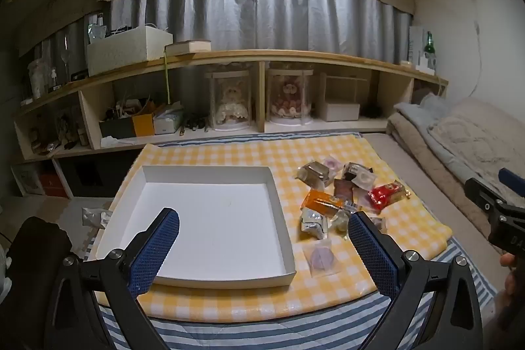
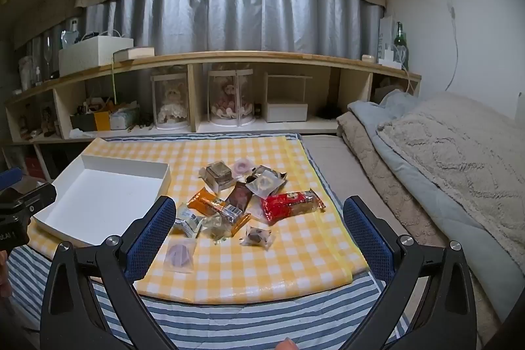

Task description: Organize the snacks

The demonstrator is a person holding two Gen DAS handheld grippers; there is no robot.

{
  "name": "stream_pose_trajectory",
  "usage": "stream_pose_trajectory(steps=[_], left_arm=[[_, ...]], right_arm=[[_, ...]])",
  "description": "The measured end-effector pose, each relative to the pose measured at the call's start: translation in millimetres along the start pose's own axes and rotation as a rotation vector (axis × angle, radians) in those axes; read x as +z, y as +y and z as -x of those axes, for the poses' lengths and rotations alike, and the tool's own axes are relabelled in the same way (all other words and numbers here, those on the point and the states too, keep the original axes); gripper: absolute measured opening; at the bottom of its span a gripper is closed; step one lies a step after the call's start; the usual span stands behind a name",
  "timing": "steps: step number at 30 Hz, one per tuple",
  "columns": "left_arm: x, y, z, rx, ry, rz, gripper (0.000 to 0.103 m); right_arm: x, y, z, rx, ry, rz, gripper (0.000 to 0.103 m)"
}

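Both claws hang spread wide and empty above the near edge of the yellow checked cloth (image 2: pixel 262 255), each tilted a little downward. The left claw (image 1: pixel 265 251) looks straight over the white box (image 1: pixel 210 218), which sits empty on the left part of the cloth. The right claw (image 2: pixel 259 235) faces the snacks (image 2: pixel 242 199), a loose heap to the right of the box and apart from it. From the right claw the heap lies ahead and slightly left of centre, so this hand is judged the nearer one for a first pick, while the left is better placed to steady the box. Closest to the right claw are a small clear packet with a dark sweet (image 2: pixel 257 236) and, by its left finger, a flat pouch holding a purple round (image 2: pixel 178 253). Behind them the red pack (image 2: pixel 290 205) lies with its long axis running left to right and rising a little to the right, and the orange bar (image 2: pixel 210 205) slants from upper left to lower right. Taking either across its narrow width would call for a claw set roughly in line with the view, as it now is. Any picked snack must then travel left to the box.
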State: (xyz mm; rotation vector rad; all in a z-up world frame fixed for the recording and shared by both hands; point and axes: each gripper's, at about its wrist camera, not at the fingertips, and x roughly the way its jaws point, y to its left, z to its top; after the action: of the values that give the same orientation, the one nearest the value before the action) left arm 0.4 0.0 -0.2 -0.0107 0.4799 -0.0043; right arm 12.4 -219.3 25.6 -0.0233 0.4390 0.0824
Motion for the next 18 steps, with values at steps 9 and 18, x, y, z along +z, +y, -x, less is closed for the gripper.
stream_pose_trajectory(steps=[9, 18], left_arm=[[4.9, 3.7, 3.1, -0.005, 0.002, -0.012, 0.103], [-0.4, 1.1, -0.9, -0.003, -0.002, -0.012, 0.103]], right_arm=[[0.0, 1.6, 0.3, -0.002, -0.002, 0.003, 0.103], [0.2, 1.7, 0.5, -0.003, 0.000, 0.008, 0.103]])
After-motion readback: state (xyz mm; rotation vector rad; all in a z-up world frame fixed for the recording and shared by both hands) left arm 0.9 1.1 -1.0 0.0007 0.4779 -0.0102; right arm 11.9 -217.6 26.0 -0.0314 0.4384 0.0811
